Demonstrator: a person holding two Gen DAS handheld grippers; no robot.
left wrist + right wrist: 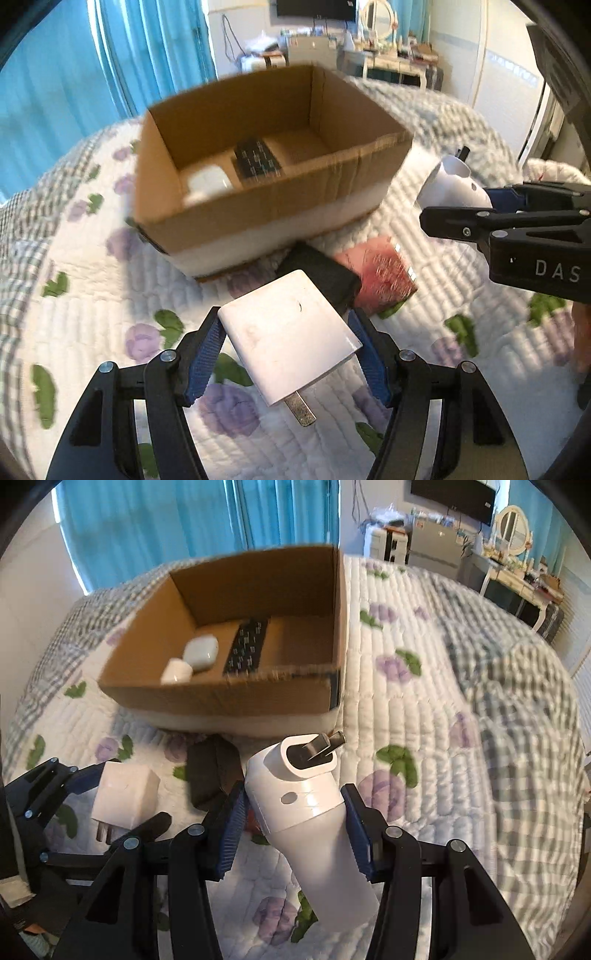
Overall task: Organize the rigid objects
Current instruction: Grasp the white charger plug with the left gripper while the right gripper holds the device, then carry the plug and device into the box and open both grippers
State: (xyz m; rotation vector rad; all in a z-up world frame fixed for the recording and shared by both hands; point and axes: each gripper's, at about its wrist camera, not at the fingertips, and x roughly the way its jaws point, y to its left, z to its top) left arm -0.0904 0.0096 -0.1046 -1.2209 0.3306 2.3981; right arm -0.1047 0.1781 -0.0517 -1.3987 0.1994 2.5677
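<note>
Both wrist cams sit low over the bed point(92, 314), looking forward and down past their own fingers. Left cam is close to the cardboard box point(258, 206); right cam views it from further right. Shared: box, quilt, each other's gripper.

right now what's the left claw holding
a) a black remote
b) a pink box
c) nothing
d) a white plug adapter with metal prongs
d: the left claw is closed on the white plug adapter, its metal prongs pointing back toward the camera, while the black remote lies in the cardboard box and the pink box sits on the quilt.
</note>
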